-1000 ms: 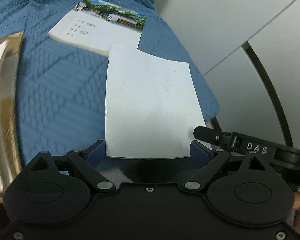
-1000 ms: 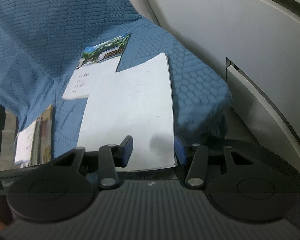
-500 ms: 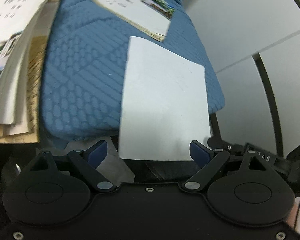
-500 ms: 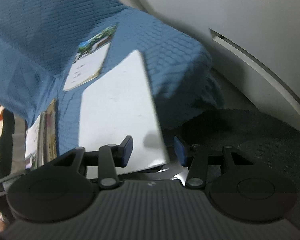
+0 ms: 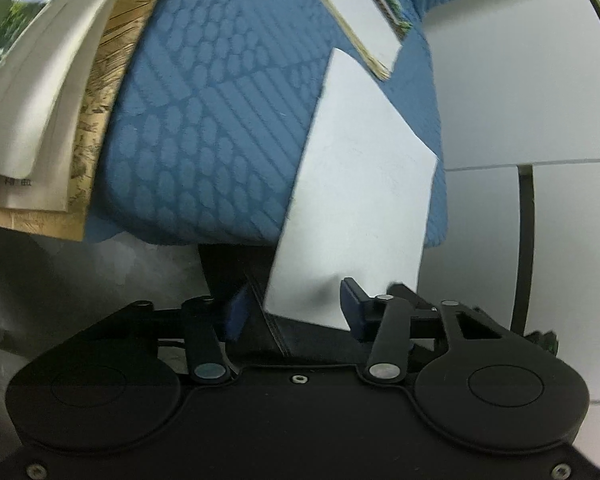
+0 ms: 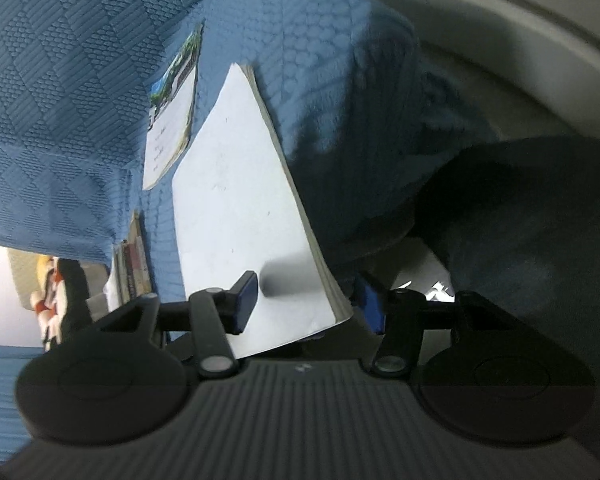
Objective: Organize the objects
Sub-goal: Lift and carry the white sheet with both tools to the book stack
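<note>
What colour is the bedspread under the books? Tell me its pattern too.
The bedspread is blue, quilted in hexagon and stripe textures; clearest in the left wrist view.

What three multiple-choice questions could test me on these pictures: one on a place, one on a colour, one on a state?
1. Where does the white booklet lie?
A) wholly on the cover
B) overhanging the edge of the quilted cover
C) on the floor

2. What colour is the quilted cover?
A) red
B) blue
C) green

3. The white booklet is:
A) closed
B) spread open
C) rolled up

Answers:
1 B: its near end juts out past the cover's edge.
2 B: the cover is blue in both views.
3 A: only its blank outer cover shows, with the pages stacked together beneath.
</note>
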`<state>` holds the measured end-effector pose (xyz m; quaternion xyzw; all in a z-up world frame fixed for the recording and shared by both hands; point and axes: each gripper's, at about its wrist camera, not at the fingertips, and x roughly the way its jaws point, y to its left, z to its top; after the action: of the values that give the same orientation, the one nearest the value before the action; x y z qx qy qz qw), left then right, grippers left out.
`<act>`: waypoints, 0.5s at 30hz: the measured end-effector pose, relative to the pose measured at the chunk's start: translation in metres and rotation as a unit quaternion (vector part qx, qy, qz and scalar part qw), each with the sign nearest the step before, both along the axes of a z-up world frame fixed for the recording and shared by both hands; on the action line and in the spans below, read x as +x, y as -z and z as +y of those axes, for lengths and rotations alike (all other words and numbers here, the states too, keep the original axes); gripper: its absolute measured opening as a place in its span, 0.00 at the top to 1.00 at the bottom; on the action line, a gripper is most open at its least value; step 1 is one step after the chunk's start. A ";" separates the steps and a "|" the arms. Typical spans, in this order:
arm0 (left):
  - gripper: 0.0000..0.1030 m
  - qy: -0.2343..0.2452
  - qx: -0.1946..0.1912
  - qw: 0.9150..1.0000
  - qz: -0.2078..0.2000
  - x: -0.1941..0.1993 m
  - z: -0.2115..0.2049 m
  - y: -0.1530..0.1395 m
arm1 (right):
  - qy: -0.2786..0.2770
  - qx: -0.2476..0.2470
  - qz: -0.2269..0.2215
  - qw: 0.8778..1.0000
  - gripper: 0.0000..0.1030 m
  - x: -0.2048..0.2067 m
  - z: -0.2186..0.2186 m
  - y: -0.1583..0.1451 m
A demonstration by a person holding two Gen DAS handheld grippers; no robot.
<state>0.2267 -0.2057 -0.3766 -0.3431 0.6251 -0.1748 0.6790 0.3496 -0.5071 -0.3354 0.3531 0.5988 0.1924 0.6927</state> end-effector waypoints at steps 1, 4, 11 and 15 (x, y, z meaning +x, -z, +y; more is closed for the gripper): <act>0.61 -0.002 -0.003 1.000 0.002 0.001 0.001 0.002 | -0.002 0.005 0.002 1.000 0.45 0.000 0.001 0.002; 0.65 -0.008 -0.015 1.000 0.009 0.003 0.002 0.008 | -0.007 0.013 0.004 1.000 0.45 0.000 0.003 0.004; 0.73 -0.014 -0.032 0.999 0.019 0.002 0.005 0.016 | 0.028 0.048 0.020 0.998 0.52 0.003 0.000 0.018; 0.80 -0.018 -0.033 0.999 0.015 0.002 0.005 0.014 | 0.029 0.061 0.007 0.998 0.67 0.002 -0.001 0.013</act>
<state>0.2288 -0.2009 -0.3901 -0.3790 0.6227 -0.1785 0.6608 0.3515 -0.5079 -0.3488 0.4133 0.5805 0.2061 0.6706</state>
